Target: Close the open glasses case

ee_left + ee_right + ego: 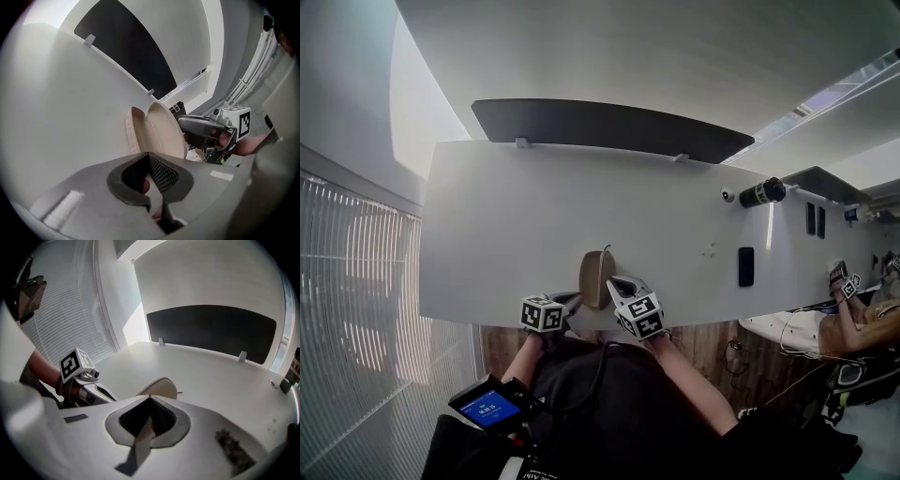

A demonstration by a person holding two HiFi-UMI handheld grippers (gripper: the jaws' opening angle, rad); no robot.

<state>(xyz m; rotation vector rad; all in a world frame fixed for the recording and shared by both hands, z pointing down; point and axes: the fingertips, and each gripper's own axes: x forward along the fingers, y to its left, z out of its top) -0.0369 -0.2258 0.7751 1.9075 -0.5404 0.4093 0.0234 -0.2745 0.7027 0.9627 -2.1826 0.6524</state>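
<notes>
**A:** Head view, first item?

**B:** Beige oval hard-shell glasses case [597, 278], on the white flat-topped table [516, 234], at the middle of its near edge. Left gripper [566, 302] and right gripper [622, 285], grey plastic with marker cubes, are at that same near edge, one on either side of the case.

**A:** Other stock on the table?

**B:** Long dark curved panel [609, 127] along the far edge. Black cylinder [763, 192] at the far right. Black flat rectangular slab [746, 266] towards the right end. All are well apart from the near edge, so nothing obstructs.

**A:** Left gripper view?

**B:** Glasses case [159, 129]: two cream shells standing apart in a V on the table. Left gripper [149, 157]: jaws drawn together, nothing between them. Right gripper [186, 126]: tip just beside the raised shell; I cannot tell whether it touches.

**A:** Right gripper view?

**B:** Right gripper [150, 400]: jaws together, empty. One rounded shell of the case [161, 386] shows just past the tip. Left gripper [103, 393] sits low at the table's near edge.

**A:** Progress?

**B:** As I judge it, the closing is not yet done, since the lid stands open. What is left is to press the raised shell onto the other until it latches. The case may slide on the smooth top if it is not braced.
</notes>
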